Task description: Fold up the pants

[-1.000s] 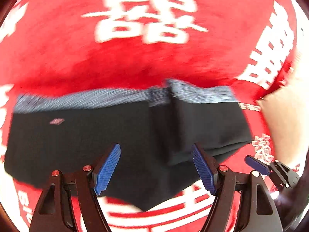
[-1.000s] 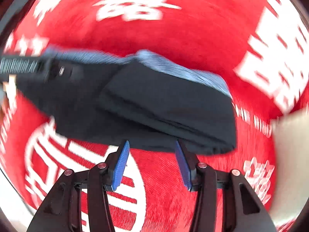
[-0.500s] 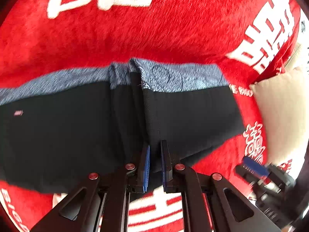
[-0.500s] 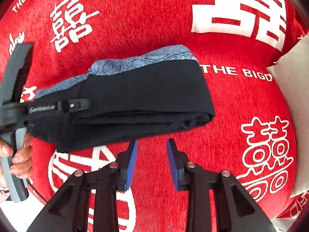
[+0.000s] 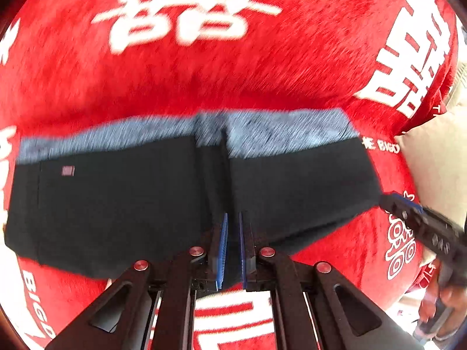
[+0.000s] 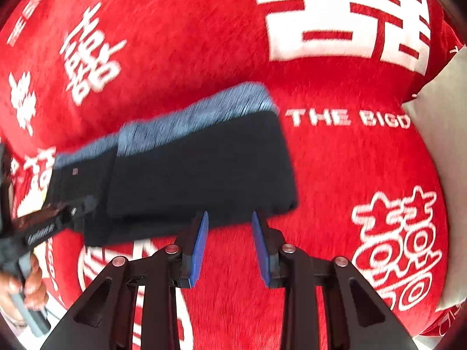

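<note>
Two grippers attend the pants (image 5: 131, 204). Left gripper (image 5: 232, 245): jaws clamped on the near hem at the fold, likely to lift it over. Right gripper (image 6: 229, 243): jaws apart, empty, before the folded end. Beyond lies the red blanket (image 6: 189, 29).

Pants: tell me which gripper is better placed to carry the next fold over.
Left. The left gripper is shut on the near edge of the pants at the middle seam. The right gripper is open, just short of the folded end, holding nothing.
</note>
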`<state>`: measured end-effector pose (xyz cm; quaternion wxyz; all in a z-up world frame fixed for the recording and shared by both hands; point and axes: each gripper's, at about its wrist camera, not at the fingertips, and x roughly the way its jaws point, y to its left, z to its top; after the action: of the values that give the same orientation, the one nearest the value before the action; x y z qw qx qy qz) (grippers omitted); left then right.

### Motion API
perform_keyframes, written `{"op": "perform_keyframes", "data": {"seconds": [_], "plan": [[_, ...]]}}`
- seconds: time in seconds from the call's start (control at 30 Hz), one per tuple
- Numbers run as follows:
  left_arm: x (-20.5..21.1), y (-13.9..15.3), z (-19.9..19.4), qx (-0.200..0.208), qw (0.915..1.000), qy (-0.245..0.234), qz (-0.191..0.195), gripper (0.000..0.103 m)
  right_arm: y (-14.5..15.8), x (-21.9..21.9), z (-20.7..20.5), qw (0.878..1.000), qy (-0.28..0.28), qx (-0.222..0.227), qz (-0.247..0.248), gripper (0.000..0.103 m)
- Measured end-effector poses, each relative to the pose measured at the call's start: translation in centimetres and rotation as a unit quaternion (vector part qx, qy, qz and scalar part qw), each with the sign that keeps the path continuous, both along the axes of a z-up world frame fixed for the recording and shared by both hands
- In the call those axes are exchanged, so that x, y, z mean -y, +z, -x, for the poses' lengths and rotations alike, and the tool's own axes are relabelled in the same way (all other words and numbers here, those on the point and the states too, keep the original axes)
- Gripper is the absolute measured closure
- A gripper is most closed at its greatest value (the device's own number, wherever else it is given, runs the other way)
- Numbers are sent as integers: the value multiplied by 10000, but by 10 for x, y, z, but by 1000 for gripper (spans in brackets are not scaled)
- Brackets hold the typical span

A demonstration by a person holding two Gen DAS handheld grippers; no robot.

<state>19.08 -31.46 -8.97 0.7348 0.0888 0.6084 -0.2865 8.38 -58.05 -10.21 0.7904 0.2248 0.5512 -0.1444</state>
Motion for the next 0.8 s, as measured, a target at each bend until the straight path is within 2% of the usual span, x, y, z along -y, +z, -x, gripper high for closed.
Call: {"op": "perform_keyframes", "data": {"seconds": [0.13,0.2,0.23,0.27,0.37,0.43,0.47,0.53,0.63,0.8], "plan": [[36,-8,-11,129,9999,-100,-49,96,-4,24,-39,9999,-117,-39,32,69],[51,-22,-13,189,9994,-86,-281,96,-10,30,-55,9999,-78,-82,-38,69],[49,-27,-15,169,9991,-59,-385,96,-14,30,-64,9999,-48,-133,-28,69],[53,-35,-15,120,9988,-35,-473,96,-18,30,-70,9993,-107,-142,338,69],[49,-52,-14,66,9983,34,-575,96,-40,23,-86,9986,134,-385,333,69],[51,-53,-12,164,9980,-1,-602,96,-64,14,-93,9951,382,-746,514,68],[51,-52,-12,187,9978,0,-629,96,-68,11,-94,9941,460,-749,638,68],[51,-53,-13,154,9980,51,-615,96,-68,7,-95,9937,486,-689,734,66],[52,-51,-14,134,9981,74,-596,96,-67,8,-95,9948,433,-692,603,65],[48,-42,-13,177,9970,59,-756,96,-66,11,-100,9946,483,-718,577,64]]}}
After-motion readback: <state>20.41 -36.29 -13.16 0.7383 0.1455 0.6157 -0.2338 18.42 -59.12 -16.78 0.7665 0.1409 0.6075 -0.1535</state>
